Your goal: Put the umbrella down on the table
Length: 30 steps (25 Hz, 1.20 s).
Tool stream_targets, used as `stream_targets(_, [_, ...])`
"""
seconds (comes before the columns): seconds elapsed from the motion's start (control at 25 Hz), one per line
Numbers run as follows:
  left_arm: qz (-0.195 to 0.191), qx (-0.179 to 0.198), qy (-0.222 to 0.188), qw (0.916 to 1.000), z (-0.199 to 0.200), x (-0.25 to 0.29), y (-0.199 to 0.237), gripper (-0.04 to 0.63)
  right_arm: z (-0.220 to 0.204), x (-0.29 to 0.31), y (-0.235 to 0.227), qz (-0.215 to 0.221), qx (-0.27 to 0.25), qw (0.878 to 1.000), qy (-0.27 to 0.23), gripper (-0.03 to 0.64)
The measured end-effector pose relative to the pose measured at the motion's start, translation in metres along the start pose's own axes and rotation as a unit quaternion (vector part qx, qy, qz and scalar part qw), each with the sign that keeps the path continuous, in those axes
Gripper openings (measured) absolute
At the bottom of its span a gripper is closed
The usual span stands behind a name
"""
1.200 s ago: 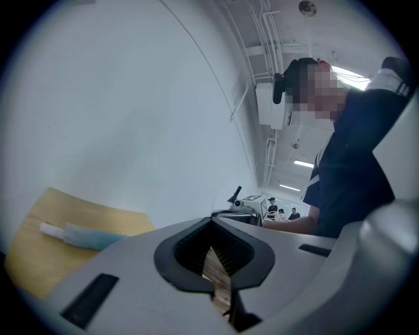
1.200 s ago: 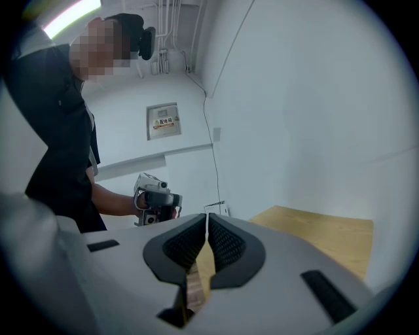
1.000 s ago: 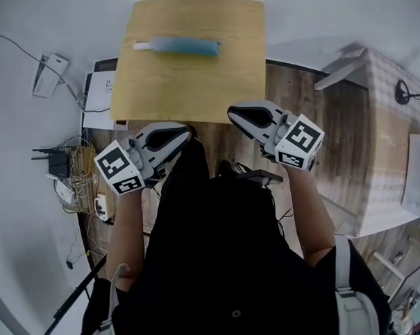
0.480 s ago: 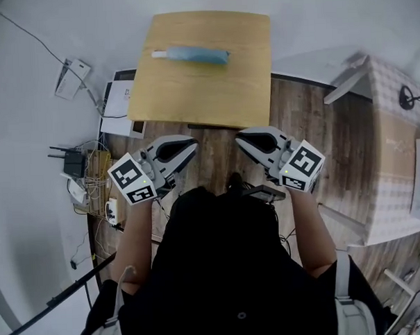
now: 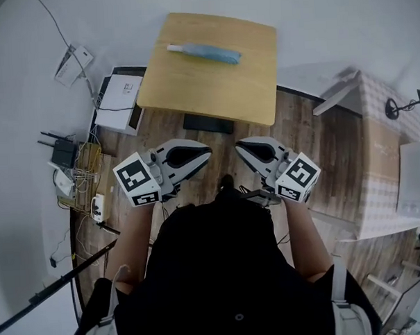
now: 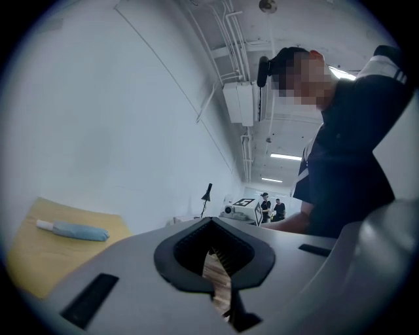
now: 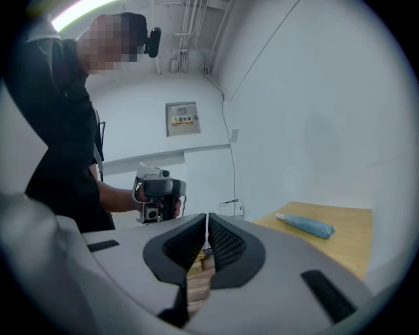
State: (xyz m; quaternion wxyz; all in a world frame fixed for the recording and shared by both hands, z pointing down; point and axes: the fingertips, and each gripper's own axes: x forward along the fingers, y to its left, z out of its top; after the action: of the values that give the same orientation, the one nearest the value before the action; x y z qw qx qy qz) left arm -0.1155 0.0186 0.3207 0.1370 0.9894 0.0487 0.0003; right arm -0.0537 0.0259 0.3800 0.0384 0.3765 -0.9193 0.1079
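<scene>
The folded blue umbrella [image 5: 205, 54] lies on the far part of the wooden table [image 5: 214, 94], with nothing touching it. It also shows in the left gripper view as the umbrella [image 6: 73, 230] at lower left, and in the right gripper view as the umbrella [image 7: 306, 224] on the table [image 7: 350, 245]. My left gripper [image 5: 206, 152] and right gripper [image 5: 239, 144] hang side by side over the wood floor, well short of the table's near edge. Both point toward the table. The left gripper [image 6: 211, 222] and the right gripper [image 7: 207, 217] are shut, with nothing between the jaws.
A white box [image 5: 117, 105] lies on the floor left of the table, with a router and tangled cables [image 5: 67, 159] nearer. A dark object [image 5: 208, 123] sits under the table's near edge. A pale counter [image 5: 387, 155] stands at right. Two people [image 6: 270, 207] stand far off.
Both grippers have drawn back from the table's near edge toward my body, keeping their spacing. The table and umbrella now sit farther off. The umbrella has not moved on the table.
</scene>
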Motion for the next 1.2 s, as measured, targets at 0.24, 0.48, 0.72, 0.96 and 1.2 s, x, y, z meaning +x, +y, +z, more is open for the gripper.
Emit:
stream_targets(0.24, [0.036,-0.034,-0.011,0.9987,-0.033,-0.083,-0.021,0.012,-0.009,0.041,0.07,0.004,0.0,1.0,0.013,0.023])
stream_targets(0.48, [0.043,-0.031,-0.014,0.9985,-0.061,-0.124,-0.044,0.012,-0.024,0.046,0.121,-0.018,0.017,0.999,0.024,0.023])
stream_targets(0.72, [0.004,-0.063,-0.021,0.9978,-0.081,-0.135,-0.07,0.012,-0.034,0.038,0.148,-0.053,0.029,0.998,0.025,0.023])
stream_targets(0.96, [-0.017,-0.054,-0.015,0.9983,-0.081,-0.126,-0.1,0.012,-0.032,0.023,0.16,-0.052,0.024,0.998,0.02,0.023])
stream_targets(1.2, [-0.02,-0.029,0.006,0.9994,-0.08,-0.122,-0.123,0.012,-0.024,0.011,0.173,-0.04,0.005,0.999,0.001,0.023])
